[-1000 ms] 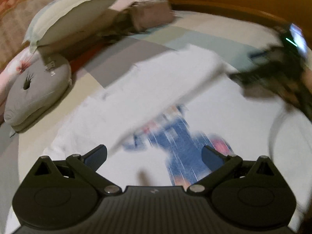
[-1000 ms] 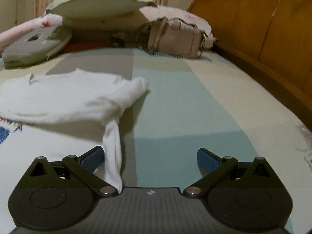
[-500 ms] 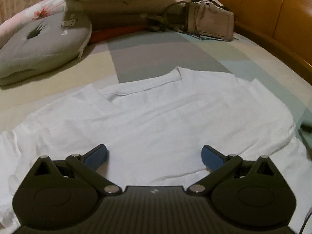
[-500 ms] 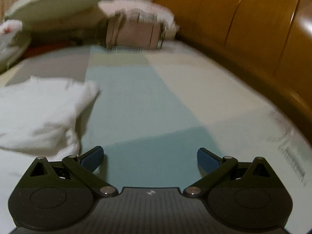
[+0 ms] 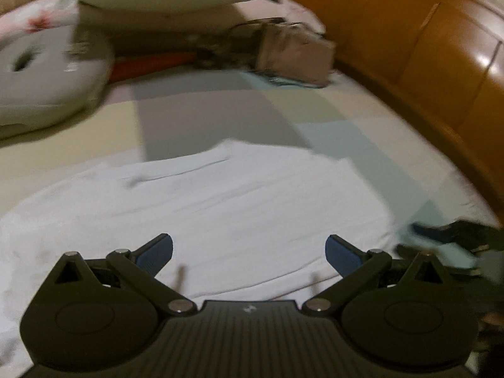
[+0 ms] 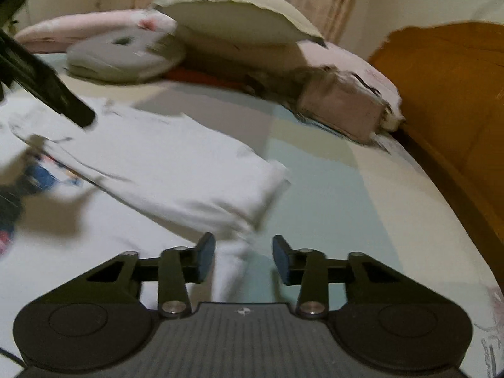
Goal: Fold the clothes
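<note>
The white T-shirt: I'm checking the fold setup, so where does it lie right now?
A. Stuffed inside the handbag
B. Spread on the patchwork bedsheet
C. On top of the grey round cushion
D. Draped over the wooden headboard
B: the white T-shirt is spread flat on the patchwork bedsheet, apart from the handbag and the grey round cushion.

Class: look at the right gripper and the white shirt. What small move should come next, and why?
Probably finish closing the right gripper on the shirt sleeve. Its jaws have just been closing, the sleeve lies between them, yet gaps remain at both pads, so nothing is gripped for folding.
</note>
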Tool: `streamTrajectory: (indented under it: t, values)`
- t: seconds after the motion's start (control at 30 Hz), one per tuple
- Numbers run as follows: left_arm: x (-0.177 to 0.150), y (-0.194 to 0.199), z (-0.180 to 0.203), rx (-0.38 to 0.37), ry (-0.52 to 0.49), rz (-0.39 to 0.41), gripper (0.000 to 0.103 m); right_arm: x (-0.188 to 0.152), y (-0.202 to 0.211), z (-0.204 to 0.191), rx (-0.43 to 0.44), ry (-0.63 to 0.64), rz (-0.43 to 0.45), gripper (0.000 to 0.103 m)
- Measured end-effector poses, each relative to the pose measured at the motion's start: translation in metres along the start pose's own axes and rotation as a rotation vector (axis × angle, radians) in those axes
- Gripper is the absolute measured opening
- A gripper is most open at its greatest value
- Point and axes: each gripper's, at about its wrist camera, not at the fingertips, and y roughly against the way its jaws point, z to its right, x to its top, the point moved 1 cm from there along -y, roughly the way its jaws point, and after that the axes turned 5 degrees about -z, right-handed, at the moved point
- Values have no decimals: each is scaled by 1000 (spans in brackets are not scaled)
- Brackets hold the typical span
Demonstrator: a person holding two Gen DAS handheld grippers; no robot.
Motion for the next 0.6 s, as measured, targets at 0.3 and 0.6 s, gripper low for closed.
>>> streamTrajectory:
  t: [0.3,0.6]
  values:
    - [37,-60,64,-306,62,-82,102,8,-15,-10,50,91,63,8]
    - [66,-143,97,-431,131,-156,102,-8,4,-7,88,128,78,8]
